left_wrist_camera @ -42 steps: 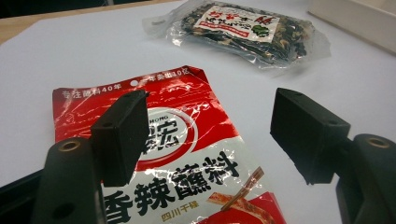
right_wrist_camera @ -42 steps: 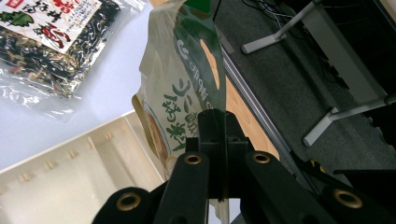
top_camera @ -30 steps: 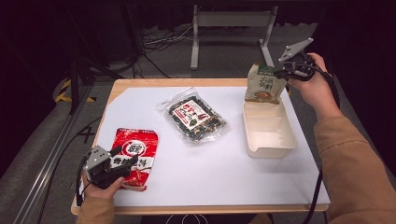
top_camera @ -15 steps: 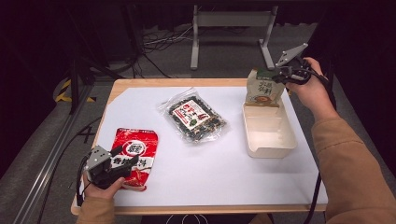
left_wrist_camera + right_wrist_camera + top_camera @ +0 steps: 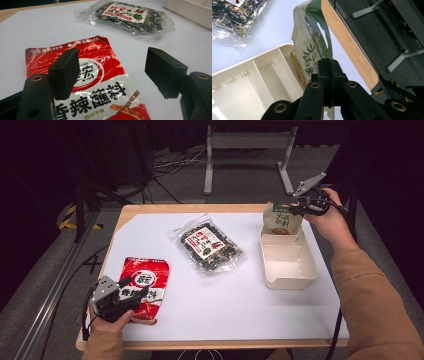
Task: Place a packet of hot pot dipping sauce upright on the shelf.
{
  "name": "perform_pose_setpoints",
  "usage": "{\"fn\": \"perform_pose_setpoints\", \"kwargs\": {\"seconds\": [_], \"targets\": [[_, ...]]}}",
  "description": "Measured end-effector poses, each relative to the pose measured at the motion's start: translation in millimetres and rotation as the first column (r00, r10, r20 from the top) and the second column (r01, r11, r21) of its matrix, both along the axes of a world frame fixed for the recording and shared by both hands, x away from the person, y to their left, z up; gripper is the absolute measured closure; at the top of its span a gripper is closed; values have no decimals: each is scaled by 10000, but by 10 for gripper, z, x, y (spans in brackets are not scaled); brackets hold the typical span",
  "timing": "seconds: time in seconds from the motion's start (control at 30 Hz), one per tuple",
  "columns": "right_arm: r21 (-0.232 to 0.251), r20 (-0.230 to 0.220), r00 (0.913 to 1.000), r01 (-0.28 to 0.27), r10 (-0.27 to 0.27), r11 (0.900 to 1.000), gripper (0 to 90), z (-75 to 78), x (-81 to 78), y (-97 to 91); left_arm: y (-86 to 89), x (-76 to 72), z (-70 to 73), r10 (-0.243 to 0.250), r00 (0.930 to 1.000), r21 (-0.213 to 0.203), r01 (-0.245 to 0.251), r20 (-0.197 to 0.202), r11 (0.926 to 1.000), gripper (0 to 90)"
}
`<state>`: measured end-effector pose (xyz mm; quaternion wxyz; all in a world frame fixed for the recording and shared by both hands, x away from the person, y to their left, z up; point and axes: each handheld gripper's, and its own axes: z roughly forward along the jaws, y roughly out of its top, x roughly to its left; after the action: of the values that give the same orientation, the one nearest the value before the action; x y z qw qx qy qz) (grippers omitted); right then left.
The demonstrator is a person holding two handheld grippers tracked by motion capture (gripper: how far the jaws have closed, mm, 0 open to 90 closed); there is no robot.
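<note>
My right gripper [image 5: 301,209] is shut on the top edge of a green and cream snack bag [image 5: 280,219], holding it upright at the far end of the cream tray [image 5: 289,279]. In the right gripper view the bag [image 5: 312,47] hangs pinched between the closed jaws [image 5: 328,71], its lower end inside the tray [image 5: 249,75]. My left gripper [image 5: 127,290] stands open over the near end of a red seasoning packet [image 5: 142,287]. In the left gripper view the red packet [image 5: 97,85] lies flat between the spread jaws of that gripper [image 5: 112,72].
A clear bag of dark dried food [image 5: 206,245] lies flat mid-table on the white sheet [image 5: 225,310]. It also shows far off in the left gripper view as the clear bag [image 5: 130,16]. The wooden table edge [image 5: 347,40] runs close beside the right gripper, with floor and metal stand legs [image 5: 210,175] beyond.
The right gripper has carried the green bag slightly down and left, bringing its bottom into the tray's far end. The left gripper has stayed over the red packet.
</note>
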<state>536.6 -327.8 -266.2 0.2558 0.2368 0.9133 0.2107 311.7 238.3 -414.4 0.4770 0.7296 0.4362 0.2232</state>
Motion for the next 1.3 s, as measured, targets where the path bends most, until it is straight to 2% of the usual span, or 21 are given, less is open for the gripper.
{"fn": "perform_pose_setpoints", "kwargs": {"seconds": [0.33, 0.37, 0.53, 0.7, 0.87, 1.0, 1.07, 1.2, 1.3], "targets": [[-33, -333, 9994, 93, -94, 10000, 885, -106, 24, 10, 0, 4, 0, -14, 10000, -10, 14, 6, 10000, 284], [31, -476, 9987, 175, -174, 9998, 879, -129, 30, 2, 0, 4, 0, -10, 10000, -18, 10, 10, 10000, 284], [51, -584, 9980, 254, -251, 9997, 868, -136, 28, 0, -2, 6, -1, -26, 10000, -11, 26, 10, 10000, 284], [152, -679, 9965, 501, -489, 9986, 804, -135, 28, -5, -7, 7, 0, -32, 10000, 2, 32, -11, 10000, 284], [395, -430, 9968, 691, -674, 9968, 695, -104, -1, -24, -27, 22, 6, -41, 9999, -47, 40, -124, 10000, 265], [686, -92, 9960, 896, -892, 9936, 573, -60, -49, -43, -71, 23, 26, -180, 9998, 82, 180, 8, 9998, 248], [781, 243, 9939, 1056, -1078, 9913, 514, -31, -79, -55, -96, 23, 36, -245, 9997, 115, 245, 35, 9996, 242], [1039, 877, 9892, 1084, -1177, 9887, 463, 55, -180, -53, -122, 43, 50, -296, 9995, 193, 295, 69, 9994, 238], [1131, 1411, 9823, 1074, -1229, 9878, 420, 132, -281, -34, -139, 58, 56, -358, 9993, 180, 356, 82, 9992, 237]]}}
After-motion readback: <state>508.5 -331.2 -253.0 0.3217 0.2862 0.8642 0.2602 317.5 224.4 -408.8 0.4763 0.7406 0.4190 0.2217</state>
